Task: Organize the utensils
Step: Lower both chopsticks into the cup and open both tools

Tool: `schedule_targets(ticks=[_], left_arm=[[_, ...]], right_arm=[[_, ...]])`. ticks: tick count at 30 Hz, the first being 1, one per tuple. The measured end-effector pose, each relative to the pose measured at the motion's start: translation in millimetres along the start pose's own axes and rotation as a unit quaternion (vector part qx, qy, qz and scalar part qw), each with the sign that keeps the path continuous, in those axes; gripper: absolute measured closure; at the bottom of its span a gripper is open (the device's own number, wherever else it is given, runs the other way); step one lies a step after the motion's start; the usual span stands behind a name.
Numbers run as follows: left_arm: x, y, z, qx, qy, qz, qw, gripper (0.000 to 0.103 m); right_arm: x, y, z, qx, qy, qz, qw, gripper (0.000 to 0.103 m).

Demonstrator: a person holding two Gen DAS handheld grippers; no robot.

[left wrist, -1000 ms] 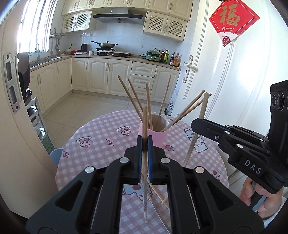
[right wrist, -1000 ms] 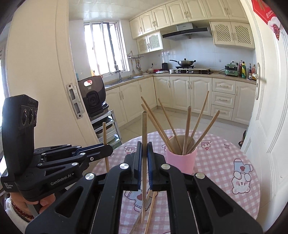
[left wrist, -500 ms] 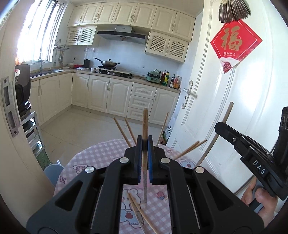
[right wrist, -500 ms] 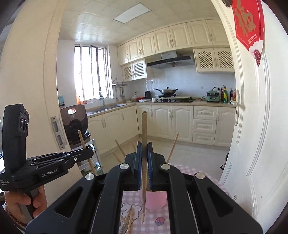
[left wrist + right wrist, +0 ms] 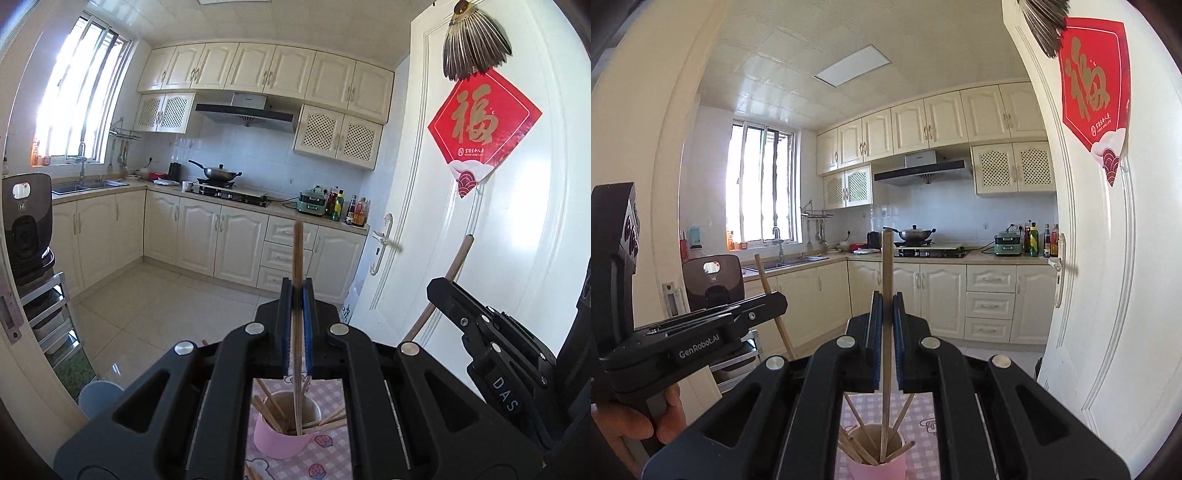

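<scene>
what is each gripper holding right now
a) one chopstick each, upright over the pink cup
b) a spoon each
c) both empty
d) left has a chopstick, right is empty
a: the left gripper is shut on a chopstick and the right gripper on its own chopstick, both standing upright above the pink cup of chopsticks.

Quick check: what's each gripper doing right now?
Left gripper: shut on a thin wooden chopstick.
Right gripper: shut on another wooden chopstick.
</scene>
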State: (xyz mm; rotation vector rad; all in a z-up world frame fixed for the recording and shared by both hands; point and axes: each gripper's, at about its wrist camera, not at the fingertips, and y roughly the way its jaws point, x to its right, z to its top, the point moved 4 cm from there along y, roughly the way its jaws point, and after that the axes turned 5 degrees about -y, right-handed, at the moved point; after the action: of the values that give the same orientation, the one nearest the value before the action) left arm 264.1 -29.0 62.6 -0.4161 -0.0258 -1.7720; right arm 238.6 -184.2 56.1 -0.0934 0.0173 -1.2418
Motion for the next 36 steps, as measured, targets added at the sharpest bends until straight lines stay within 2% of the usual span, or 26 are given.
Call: schedule_targets(ticks=[7,22,35,36], left_arm=[[-3.1,17.9,-14.0,-0.005,-0.003,0.000,1.0000,0.097],[-8.5,45.9,-66.6,-0.088,0.030,0.006,0.9956,0.097],[-14.3,50.7,-87.6,-0.136,0.022,0.012,0.9904,0.096],[-14.3,51.1,-88.5,-0.140,0.022,0.013,0.9898,0.093]], right_arm=[[4.1,16.5,-15.2,-0.014,-0.002,0.005,1.000,0.099],[-2.8,36.9,-60.0,-0.093,-0.008,0.023,0.995,0.099],[-7.3,42.3,-80.8,-0.140,0.007,0.030,0.990,0.098],[-7.0,42.1,-81.0,-0.140,0.009,0.030,0.990,0.098]])
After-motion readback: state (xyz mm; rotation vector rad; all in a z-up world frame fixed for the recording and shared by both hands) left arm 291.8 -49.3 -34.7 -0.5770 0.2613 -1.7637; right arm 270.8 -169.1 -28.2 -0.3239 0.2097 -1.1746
